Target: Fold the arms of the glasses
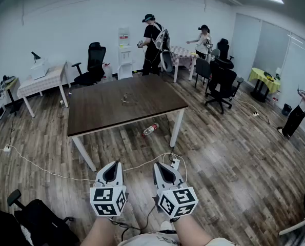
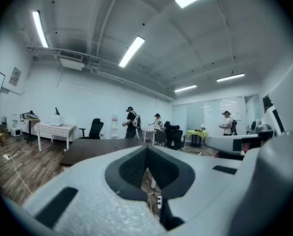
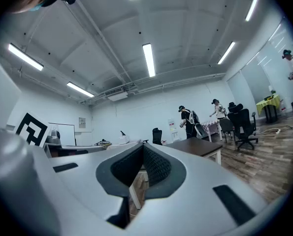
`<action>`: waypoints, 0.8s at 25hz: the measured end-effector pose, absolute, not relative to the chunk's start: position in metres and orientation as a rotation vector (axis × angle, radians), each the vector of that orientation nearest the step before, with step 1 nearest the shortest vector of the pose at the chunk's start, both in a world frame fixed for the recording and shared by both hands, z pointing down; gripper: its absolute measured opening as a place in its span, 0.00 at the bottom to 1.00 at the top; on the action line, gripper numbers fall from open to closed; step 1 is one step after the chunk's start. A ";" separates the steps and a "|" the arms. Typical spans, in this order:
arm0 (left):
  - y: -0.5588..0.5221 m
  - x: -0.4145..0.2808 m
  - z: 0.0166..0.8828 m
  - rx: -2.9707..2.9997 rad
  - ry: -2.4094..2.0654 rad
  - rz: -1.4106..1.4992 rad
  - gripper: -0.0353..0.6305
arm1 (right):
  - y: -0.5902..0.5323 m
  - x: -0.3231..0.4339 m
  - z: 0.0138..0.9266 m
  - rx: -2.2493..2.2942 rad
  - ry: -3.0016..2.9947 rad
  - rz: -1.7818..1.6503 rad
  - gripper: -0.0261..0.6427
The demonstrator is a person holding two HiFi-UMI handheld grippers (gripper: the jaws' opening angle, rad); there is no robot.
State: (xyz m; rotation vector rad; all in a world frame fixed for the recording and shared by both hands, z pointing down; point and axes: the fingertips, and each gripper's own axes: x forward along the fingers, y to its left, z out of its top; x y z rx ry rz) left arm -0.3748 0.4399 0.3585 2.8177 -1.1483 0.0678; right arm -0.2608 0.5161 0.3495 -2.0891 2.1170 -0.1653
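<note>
A small pair of glasses (image 1: 125, 99) lies near the middle of the dark brown table (image 1: 106, 118); it is too small to tell how its arms stand. I stand well back from the table. My left gripper (image 1: 113, 164) and right gripper (image 1: 160, 166) are held side by side low in the head view, close to my body and pointing level toward the table. In the left gripper view the left gripper (image 2: 147, 149) has its jaws together with nothing between them. The right gripper (image 3: 142, 147) looks the same, shut and empty. The table top (image 2: 94, 146) lies beyond the jaws.
A plastic bottle (image 1: 150, 129) lies on the wood floor under the table. A power strip (image 1: 175, 163) with a white cable sits just ahead of the grippers. A black bag (image 1: 39, 222) is at lower left. Office chairs (image 1: 221, 83) and other people (image 1: 152, 40) occupy the back.
</note>
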 end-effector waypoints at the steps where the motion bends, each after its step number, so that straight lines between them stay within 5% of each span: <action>1: 0.438 -0.369 0.357 2.819 -1.151 0.069 0.07 | 0.513 -0.257 0.350 -2.084 2.125 -0.169 0.06; 20: 0.417 -0.232 0.370 2.772 -1.202 0.115 0.07 | 0.472 -0.146 0.371 -1.960 2.237 -0.265 0.06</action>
